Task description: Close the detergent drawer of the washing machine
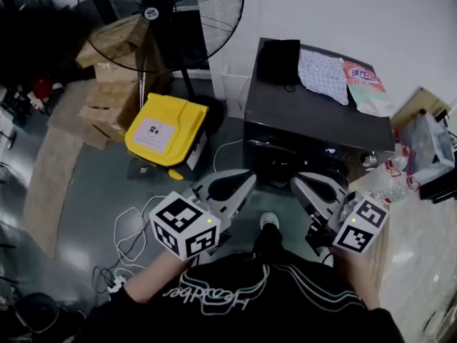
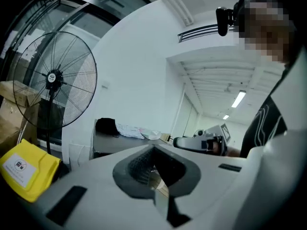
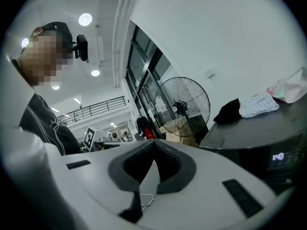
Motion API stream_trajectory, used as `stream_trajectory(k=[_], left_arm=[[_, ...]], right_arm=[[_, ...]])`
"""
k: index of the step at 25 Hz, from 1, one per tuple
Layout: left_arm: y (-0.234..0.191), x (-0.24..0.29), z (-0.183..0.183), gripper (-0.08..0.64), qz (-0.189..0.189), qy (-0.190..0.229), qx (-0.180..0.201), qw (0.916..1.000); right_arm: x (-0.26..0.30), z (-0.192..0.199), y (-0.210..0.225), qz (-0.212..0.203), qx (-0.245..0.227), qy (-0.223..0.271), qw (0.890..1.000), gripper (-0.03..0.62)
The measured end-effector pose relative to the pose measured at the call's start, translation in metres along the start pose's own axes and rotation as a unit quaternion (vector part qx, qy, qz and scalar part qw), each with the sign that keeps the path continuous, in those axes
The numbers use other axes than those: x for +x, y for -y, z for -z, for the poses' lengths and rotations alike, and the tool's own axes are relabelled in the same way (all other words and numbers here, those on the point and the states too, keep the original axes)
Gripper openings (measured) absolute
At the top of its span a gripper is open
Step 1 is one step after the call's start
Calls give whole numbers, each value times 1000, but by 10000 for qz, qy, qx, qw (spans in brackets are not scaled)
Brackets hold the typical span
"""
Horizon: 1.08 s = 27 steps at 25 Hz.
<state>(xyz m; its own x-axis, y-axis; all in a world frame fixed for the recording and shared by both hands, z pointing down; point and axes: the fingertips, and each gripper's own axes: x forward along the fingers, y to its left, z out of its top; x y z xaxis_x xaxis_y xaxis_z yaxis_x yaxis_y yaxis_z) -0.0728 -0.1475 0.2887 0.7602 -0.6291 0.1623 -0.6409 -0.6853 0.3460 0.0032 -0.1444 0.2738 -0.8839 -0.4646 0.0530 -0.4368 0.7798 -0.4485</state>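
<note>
At your far left stands a fan, with a yellow box on the floor near it. Your left tool has its jaws closed together, holding nothing. Just beyond is the dark washing machine; its detergent drawer cannot be made out. Your right tool is closed too, and empty.

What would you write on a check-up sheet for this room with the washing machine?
Surface: shiny grey floor.
Job's things: dark washing machine; its drawer cannot be made out.
Clutter: black cloth, checked cloth and pink-white bag on the machine; yellow plastic case on the floor.
Grippers: left gripper and right gripper, fingers shut, holding nothing.
Cables: white cable looped on the floor.
Surroundings: big standing fan, cardboard boxes.
</note>
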Motion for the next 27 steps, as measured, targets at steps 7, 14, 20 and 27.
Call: stream_trajectory(k=[7, 14, 20, 27], left_arm=[[21, -31, 0, 21, 100, 24, 157, 9998], [32, -41, 16, 21, 182, 19, 313, 9993], [33, -32, 27, 21, 364, -210, 280, 9987], [32, -9, 24, 21, 498, -313, 271, 9979]], right_arm=[[1, 13, -36, 83, -254, -26, 9996, 26], [-3, 38, -43, 243, -258, -132, 9993, 26], [-9, 44, -31, 480, -121, -128, 9987, 26], [-15, 35, -10, 619, -26, -44, 9981, 26]])
